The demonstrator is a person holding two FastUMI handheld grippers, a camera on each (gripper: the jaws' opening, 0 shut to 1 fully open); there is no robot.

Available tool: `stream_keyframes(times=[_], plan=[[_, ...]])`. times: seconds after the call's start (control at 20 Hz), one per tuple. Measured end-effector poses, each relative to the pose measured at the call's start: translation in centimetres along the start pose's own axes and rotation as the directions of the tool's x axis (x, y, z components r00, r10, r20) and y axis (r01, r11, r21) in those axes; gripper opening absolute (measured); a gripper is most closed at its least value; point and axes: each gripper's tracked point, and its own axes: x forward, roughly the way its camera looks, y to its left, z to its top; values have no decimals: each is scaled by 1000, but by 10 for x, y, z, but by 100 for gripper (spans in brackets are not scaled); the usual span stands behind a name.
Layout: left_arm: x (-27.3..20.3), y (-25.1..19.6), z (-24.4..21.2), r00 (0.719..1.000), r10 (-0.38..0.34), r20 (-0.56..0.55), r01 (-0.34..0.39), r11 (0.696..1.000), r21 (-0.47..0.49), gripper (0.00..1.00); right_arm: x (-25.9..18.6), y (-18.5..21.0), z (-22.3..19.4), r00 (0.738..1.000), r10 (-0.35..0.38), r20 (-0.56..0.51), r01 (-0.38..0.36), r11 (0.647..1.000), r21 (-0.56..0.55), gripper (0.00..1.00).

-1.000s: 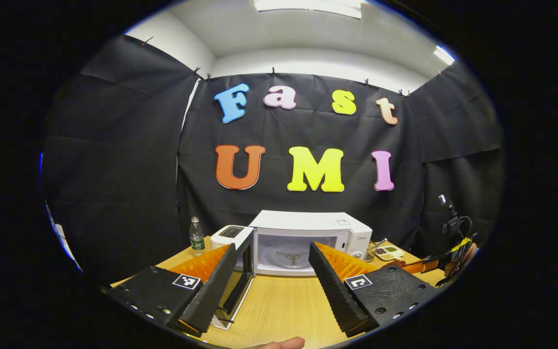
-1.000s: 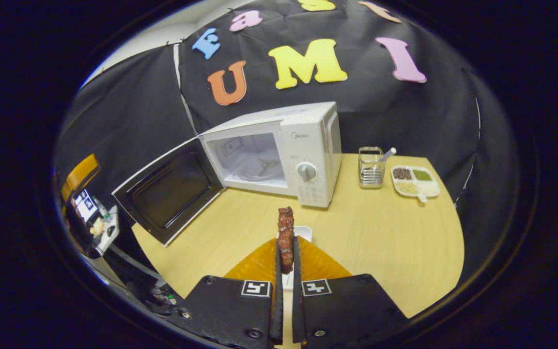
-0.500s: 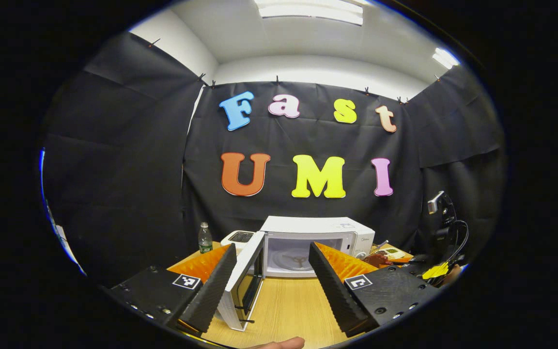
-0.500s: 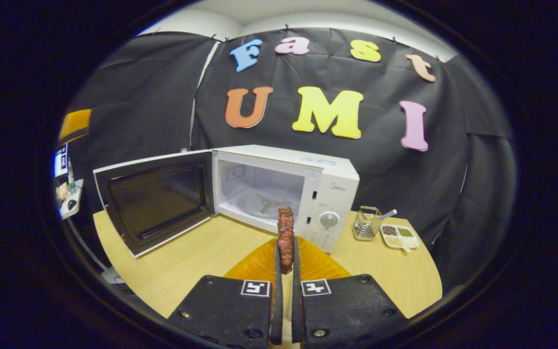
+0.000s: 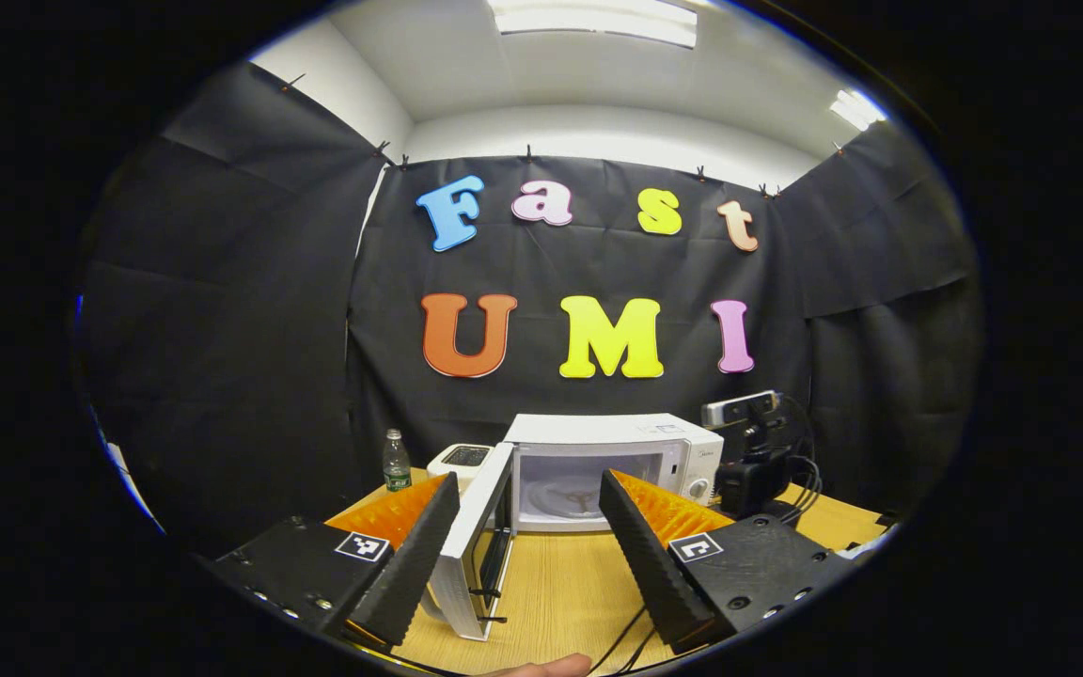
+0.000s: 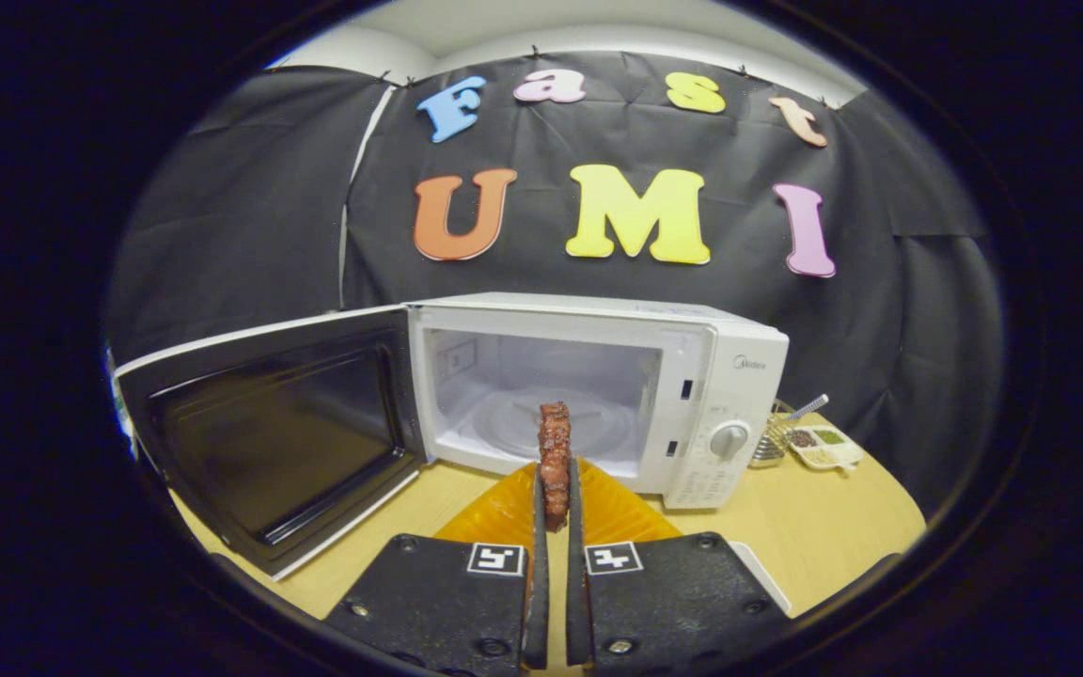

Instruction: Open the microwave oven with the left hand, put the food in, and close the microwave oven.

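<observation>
One thing decides the coming move: the microwave oven point(image 6: 588, 395) sits straight ahead of the right gripper point(image 6: 553, 512), its cavity mouth facing the fingers, and the gap between them looks small enough that a forward push should carry the load inside. Its door point(image 6: 269, 432) is swung fully out to the left side of the right gripper view, well clear of the path, so the opening is unobstructed. On the cavity floor lies the glass turntable point(image 6: 551, 428), which I take to be the landing spot.

Next down in size, the left gripper point(image 5: 527, 536) hangs back from the oven with its fingers spread wide and nothing between them; the open door's edge point(image 5: 480, 536) shows just inside its left finger. That makes the left hand the nearer one for shutting the door afterwards, by my reckoning.

Smallest is the food point(image 6: 555, 461), a reddish-brown strip pinched between the right gripper's closed fingers. Its long axis stands upright, sticking up past the fingertips, lined up with the middle of the opening.
</observation>
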Motion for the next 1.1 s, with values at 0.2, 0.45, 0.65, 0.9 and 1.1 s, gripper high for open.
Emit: stream_keyframes(times=[0.2, 0.45, 0.65, 0.9, 1.1], plan=[[10, -2, -10, 999, -21, -24, 21, 1000, -7, 92, 50, 13, 6, 998, -59, 13, 58, 998, 37, 11], [24, 9, -24, 999, -10, -51, 10, 1000, 9, 92, 111, 28, 4, 996, -86, 12, 86, 996, 15, 11], [36, 11, -37, 997, -20, -77, 21, 1000, 9, 92, 149, 33, 7, 995, -100, 17, 99, 995, 26, 11], [49, 25, -41, 996, 40, -79, -37, 999, 37, 92, 181, 37, 14, 998, -48, 39, 39, 976, 213, 11], [56, 19, -38, 997, 34, -64, -35, 999, -14, 92, 194, 41, 20, 996, -39, 86, -3, 895, 446, 11]])
